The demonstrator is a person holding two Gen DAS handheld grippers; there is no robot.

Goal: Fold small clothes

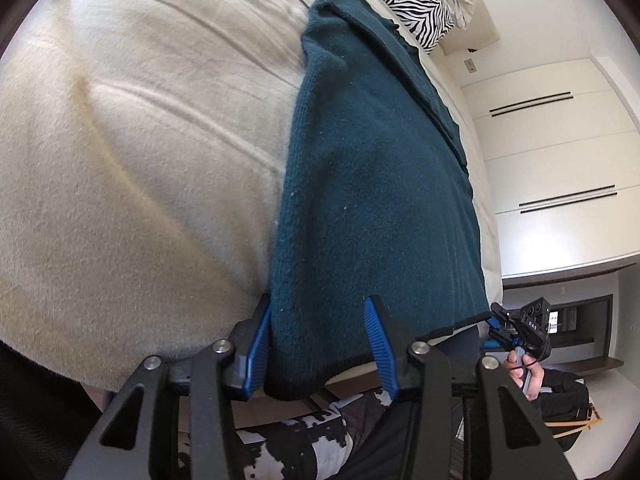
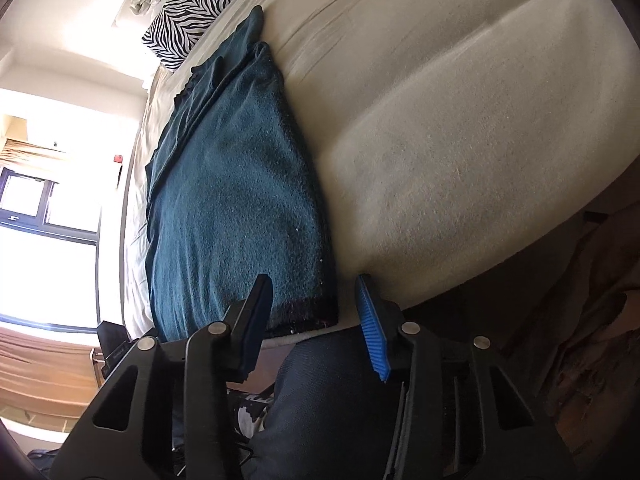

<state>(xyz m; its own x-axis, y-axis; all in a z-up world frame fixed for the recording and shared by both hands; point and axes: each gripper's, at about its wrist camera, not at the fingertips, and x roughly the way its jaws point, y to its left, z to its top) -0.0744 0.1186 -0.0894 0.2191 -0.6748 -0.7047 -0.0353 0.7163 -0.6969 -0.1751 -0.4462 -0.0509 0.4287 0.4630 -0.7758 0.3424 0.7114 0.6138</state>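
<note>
Left wrist view: teal garment lies lengthwise on cream bed, sides apparently folded in | left gripper jaws apart, straddling hem corner | right gripper jaws apart at opposite corner | crosswise fold seemingly remains.
</note>
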